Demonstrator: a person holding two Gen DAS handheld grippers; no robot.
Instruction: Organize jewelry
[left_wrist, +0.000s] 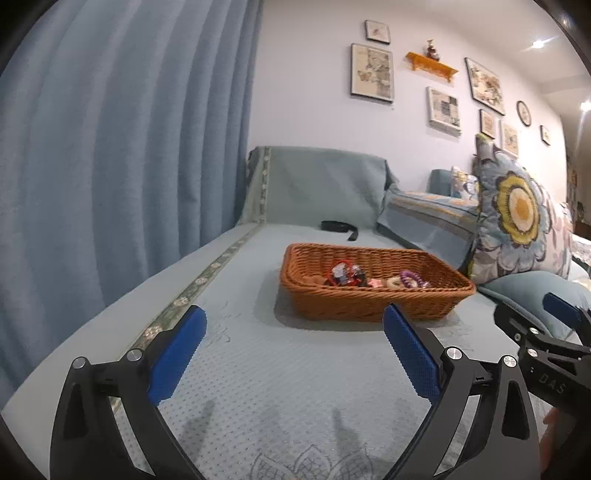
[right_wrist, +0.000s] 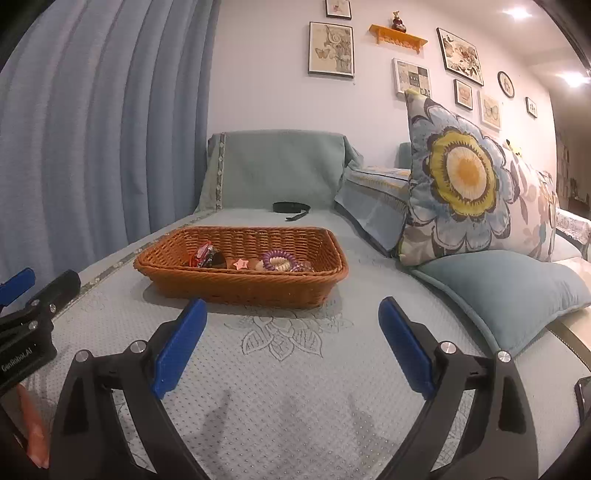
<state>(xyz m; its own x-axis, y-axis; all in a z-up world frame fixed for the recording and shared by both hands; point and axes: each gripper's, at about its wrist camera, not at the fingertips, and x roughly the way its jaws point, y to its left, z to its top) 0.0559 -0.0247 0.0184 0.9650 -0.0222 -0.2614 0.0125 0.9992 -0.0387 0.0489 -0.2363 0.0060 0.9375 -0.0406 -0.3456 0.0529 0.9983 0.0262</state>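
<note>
A brown wicker basket (left_wrist: 373, 295) sits on the blue sofa seat; it also shows in the right wrist view (right_wrist: 243, 284). Inside lie a red clip (left_wrist: 341, 275), a purple coil hair tie (left_wrist: 412, 277) and a cream ring (left_wrist: 395, 282); the right wrist view shows the red clip (right_wrist: 201, 254), a pink star (right_wrist: 241, 263) and the purple coil tie (right_wrist: 279, 258). My left gripper (left_wrist: 293, 321) is open and empty, short of the basket. My right gripper (right_wrist: 291, 314) is open and empty, just in front of the basket.
A black strap (left_wrist: 338, 227) lies on the seat behind the basket. A floral cushion (right_wrist: 465, 184) and a plain blue cushion (right_wrist: 506, 291) stand to the right. Blue curtains (left_wrist: 110, 147) hang on the left. A dark phone edge (right_wrist: 583, 395) shows at far right.
</note>
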